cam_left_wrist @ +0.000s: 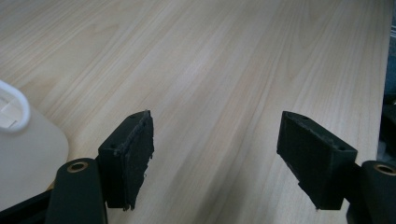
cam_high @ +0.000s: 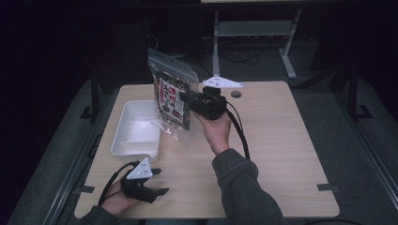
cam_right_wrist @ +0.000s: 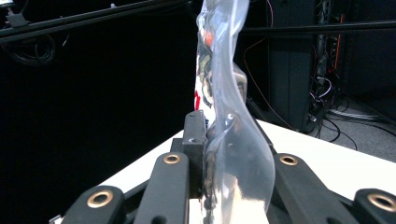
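Note:
A clear zip bag (cam_high: pixel 171 96) with a printed red, white and black packet inside hangs upright above the table, right of the white tray (cam_high: pixel 123 123). My right gripper (cam_high: pixel 188 99) is shut on the bag's right edge and holds it in the air. In the right gripper view the bag (cam_right_wrist: pixel 224 93) rises edge-on between the jaws, pinched by my right gripper (cam_right_wrist: pixel 218 144). My left gripper (cam_high: pixel 160 181) rests near the table's front left corner, open with nothing between its fingers. In the left gripper view my left gripper (cam_left_wrist: pixel 215 144) stands wide over bare wood.
The wooden table (cam_high: pixel 281 140) has a round cable hole (cam_high: pixel 236 94) near its far edge. The white tray's corner (cam_left_wrist: pixel 14 109) shows at the left of the left gripper view. Dark floor, table legs and cables lie beyond the far edge.

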The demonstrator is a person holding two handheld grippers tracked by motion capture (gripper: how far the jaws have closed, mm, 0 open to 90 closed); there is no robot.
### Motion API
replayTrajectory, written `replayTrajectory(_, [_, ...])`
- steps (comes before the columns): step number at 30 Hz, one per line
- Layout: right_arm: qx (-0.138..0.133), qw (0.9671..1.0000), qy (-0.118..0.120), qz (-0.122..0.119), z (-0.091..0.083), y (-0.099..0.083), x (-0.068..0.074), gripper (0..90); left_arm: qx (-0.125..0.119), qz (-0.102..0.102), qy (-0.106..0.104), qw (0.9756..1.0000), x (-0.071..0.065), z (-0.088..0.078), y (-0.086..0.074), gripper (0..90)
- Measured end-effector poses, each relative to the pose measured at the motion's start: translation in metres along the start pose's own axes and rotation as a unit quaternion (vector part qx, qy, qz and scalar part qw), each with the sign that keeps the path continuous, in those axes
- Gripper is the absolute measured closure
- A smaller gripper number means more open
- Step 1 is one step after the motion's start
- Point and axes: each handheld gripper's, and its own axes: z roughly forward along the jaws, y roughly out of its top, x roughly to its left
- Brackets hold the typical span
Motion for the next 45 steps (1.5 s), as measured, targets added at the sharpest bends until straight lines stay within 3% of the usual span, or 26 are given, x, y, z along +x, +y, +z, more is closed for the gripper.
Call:
replayTrajectory(12, [-0.007, 1.0, -0.004, -0.005, 0.031, 0.008, 0.014, 75.0, -0.001, -0.011, 0.0, 0.9999, 0.004, -0.009, -0.01, 26.3])
replayTrajectory(25, [-0.011, 0.9998, -0.014, -0.013, 0.079, 0.008, 0.036, 75.0, -0.001, -0.016, -0.002, 0.9999, 0.007, -0.012, -0.013, 26.3])
replayTrajectory(34, [-0.009, 0.9993, -0.035, -0.011, 0.111, -0.003, 0.045, 75.0, -0.002, -0.013, -0.008, 0.9999, 0.006, -0.011, -0.013, 26.4])
replayTrajectory(45, [-0.004, 0.9985, -0.054, -0.008, 0.128, -0.017, 0.048, 75.0, 0.001, -0.01, -0.008, 0.9999, 0.006, -0.011, -0.013, 26.3])
